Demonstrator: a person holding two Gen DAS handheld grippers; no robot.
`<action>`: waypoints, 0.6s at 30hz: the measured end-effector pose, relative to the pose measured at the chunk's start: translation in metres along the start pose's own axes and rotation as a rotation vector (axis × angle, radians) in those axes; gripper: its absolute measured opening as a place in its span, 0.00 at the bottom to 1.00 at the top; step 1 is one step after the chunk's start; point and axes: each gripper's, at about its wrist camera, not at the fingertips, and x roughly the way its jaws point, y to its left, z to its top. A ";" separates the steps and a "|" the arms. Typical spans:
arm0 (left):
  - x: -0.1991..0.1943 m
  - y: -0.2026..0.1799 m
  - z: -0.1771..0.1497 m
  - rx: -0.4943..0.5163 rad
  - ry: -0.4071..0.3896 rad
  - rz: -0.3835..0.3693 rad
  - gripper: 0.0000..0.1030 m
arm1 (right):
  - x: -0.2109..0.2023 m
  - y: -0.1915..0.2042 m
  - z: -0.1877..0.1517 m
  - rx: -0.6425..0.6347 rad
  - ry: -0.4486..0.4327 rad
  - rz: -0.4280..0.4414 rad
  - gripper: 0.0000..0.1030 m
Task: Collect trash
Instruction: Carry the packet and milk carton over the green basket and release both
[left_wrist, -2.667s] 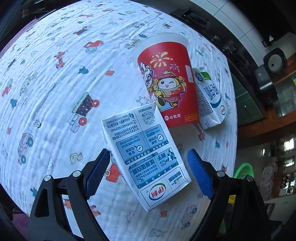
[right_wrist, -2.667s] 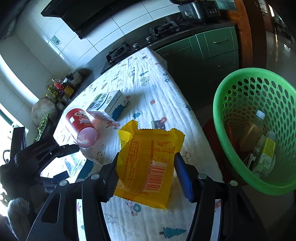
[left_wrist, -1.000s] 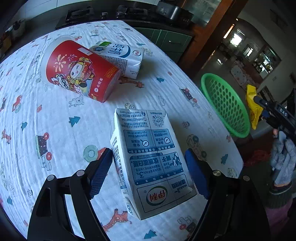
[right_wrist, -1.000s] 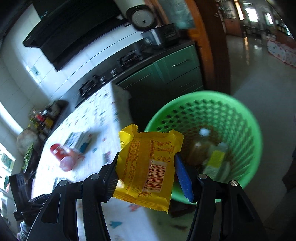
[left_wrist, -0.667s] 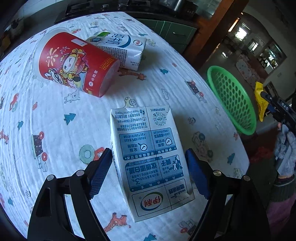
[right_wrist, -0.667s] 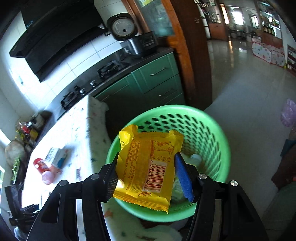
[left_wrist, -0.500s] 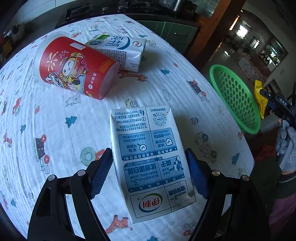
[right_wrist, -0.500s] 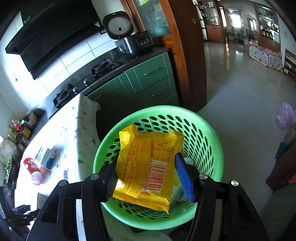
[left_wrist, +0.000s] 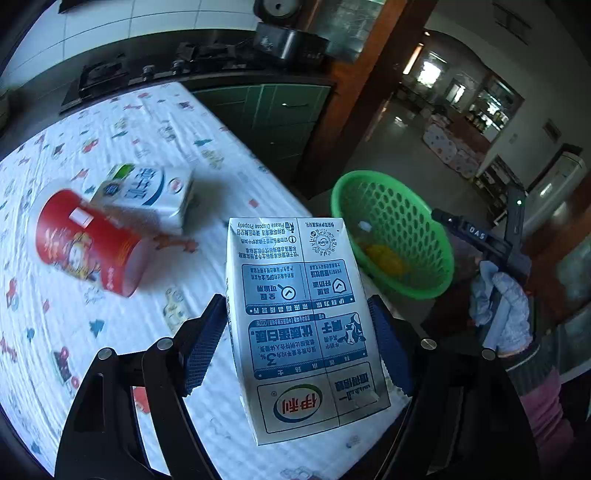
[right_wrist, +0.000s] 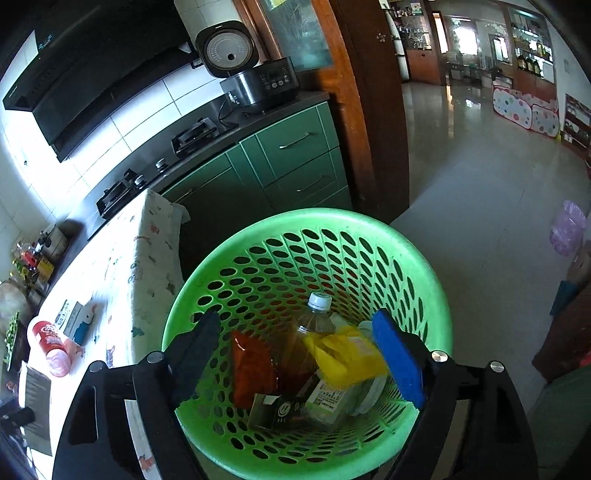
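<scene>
My left gripper (left_wrist: 297, 343) is shut on a white and blue milk carton (left_wrist: 299, 317) and holds it above the table's patterned cloth (left_wrist: 74, 147). A red cup (left_wrist: 85, 243) and a second milk carton (left_wrist: 147, 192) lie on the cloth beyond. My right gripper (right_wrist: 295, 350) is open and empty right above the green basket (right_wrist: 369, 236). The yellow snack packet (right_wrist: 343, 354) lies inside the basket with a bottle (right_wrist: 310, 325), a red packet (right_wrist: 251, 365) and other trash. The basket (left_wrist: 391, 206) with the yellow packet (left_wrist: 384, 256) also shows in the left wrist view.
The basket stands on the floor beside the table's edge (right_wrist: 155, 258). Green cabinets (right_wrist: 288, 162) with a stove and a rice cooker (right_wrist: 255, 74) stand behind. A wooden door frame (right_wrist: 354, 110) and tiled floor (right_wrist: 480, 184) lie to the right.
My right gripper opened and the yellow packet dropped into the basket. My left gripper lifted the milk carton off the table and swung toward the basket.
</scene>
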 end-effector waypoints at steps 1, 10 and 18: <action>0.005 -0.008 0.006 0.015 -0.006 -0.008 0.73 | -0.003 0.001 -0.001 -0.005 -0.007 -0.003 0.79; 0.063 -0.065 0.050 0.094 0.009 -0.094 0.73 | -0.041 -0.003 -0.017 -0.041 -0.063 -0.017 0.82; 0.117 -0.096 0.075 0.119 0.039 -0.113 0.73 | -0.059 -0.017 -0.034 -0.018 -0.075 -0.006 0.83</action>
